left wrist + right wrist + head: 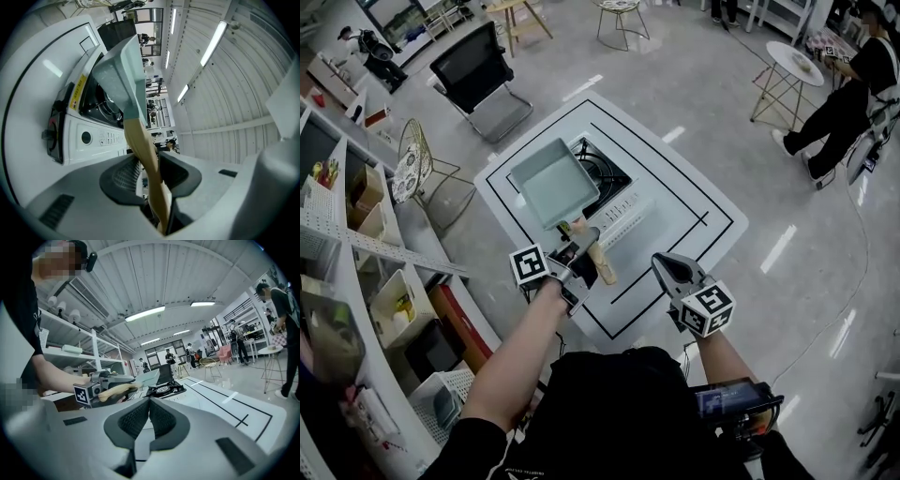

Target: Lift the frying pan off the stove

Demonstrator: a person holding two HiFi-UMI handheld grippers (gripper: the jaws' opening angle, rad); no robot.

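Note:
A square pale-green frying pan (551, 181) with a wooden handle (598, 259) hangs tilted over the left side of the black gas stove (607, 174) and looks clear of the burner. My left gripper (581, 246) is shut on the handle. In the left gripper view the handle (146, 159) runs between the pads up to the pan (119, 77), with the stove (93, 103) behind it. My right gripper (662, 266) is shut and empty over the table's front right. From the right gripper (149, 420) I see the pan (148, 378) raised above the stove (165, 390).
The stove sits on a white table (694, 234) marked with black lines. Shelves (356, 234) run along the left. A black office chair (478, 70) and a wire chair (412, 164) stand behind. A person (844, 103) stands by a round white table (795, 58) at the far right.

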